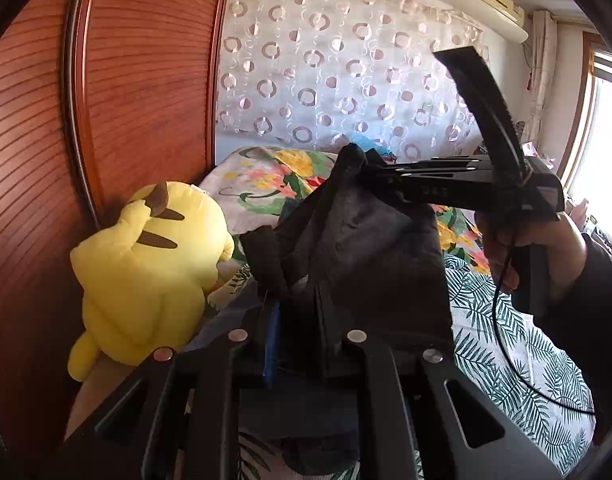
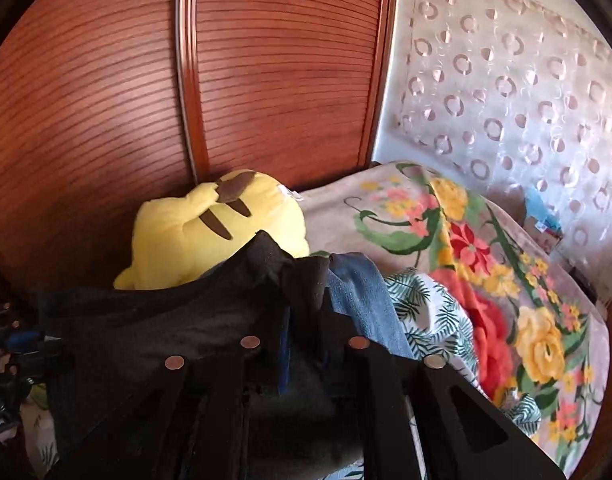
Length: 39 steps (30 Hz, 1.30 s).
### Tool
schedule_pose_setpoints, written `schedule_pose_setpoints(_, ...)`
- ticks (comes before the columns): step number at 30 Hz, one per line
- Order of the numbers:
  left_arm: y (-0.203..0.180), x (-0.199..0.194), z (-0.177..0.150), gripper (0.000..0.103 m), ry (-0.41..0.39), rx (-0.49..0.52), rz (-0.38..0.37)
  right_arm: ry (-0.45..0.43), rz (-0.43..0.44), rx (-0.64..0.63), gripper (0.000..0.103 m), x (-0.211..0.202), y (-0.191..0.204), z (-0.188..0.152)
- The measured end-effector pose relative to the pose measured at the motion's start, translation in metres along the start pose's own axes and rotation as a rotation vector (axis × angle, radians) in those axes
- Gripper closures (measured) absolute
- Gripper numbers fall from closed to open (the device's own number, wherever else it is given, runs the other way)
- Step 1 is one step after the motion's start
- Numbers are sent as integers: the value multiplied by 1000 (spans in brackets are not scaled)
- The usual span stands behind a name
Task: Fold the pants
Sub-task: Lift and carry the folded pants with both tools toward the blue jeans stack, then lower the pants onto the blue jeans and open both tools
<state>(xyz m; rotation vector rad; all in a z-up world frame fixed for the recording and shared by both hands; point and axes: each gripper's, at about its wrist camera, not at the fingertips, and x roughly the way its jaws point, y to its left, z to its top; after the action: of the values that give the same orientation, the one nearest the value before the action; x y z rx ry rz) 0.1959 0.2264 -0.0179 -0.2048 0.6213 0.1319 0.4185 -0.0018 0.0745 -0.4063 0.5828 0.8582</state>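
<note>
Both grippers pinching the pants, lifted off the bed

Left gripper (image 1: 295, 320) has its jaws nearly together on dark cloth, and the right gripper (image 1: 370, 178) bites the top edge of the pants (image 1: 366, 248), which hang between them over the bed (image 1: 506, 320), near the yellow plush (image 1: 145, 276). Looks like the lift-and-spread step. Next I'd guess: pull the edge taut, then lay it flat before folding.

The pants (image 1: 358, 236) hang over the bed (image 1: 502, 320); a plush (image 1: 145, 276) sits left, against the wardrobe (image 1: 145, 80).
</note>
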Motion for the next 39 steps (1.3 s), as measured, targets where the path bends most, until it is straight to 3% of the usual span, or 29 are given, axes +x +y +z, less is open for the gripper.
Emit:
schedule_pose_setpoints(3, -2, -7, 1, 80, -9, 19, 6, -12, 28, 20, 81, -9, -6, -1)
schedule_pose_setpoints(7, -4, -11, 1, 57, -18, 45, 23, -57, 25, 40, 79, -37, -12, -16)
schedule_pose_setpoints(11, -6, -12, 3, 47, -21, 61, 21, -81, 25, 41, 79, -52, -8, -32)
schedule_pose_setpoints(13, -8, -12, 4, 22, -28, 63, 18, -82, 34, 44, 79, -53, -7, -38)
schedule_pose_setpoints(22, -4, 22, -13, 21, 73, 62, 50, -20, 20, 83, 79, -21, -20, -51)
schedule_pose_setpoints(26, 4, 35, -21, 21, 100, 25, 34, 35, 35, 130, 79, 13, -29, -54)
schedule_pose_setpoints(29, 4, 42, -26, 21, 106, 31, 8, 22, 23, 127, 77, 26, -27, -56)
schedule_pose_setpoints(36, 4, 37, -27, 21, 98, 36, 1, 13, 6, 140, 72, 20, -22, -56)
schedule_pose_setpoints(39, 3, 35, -25, 21, 89, 47, 12, -13, -9, 117, 64, 4, -9, -61)
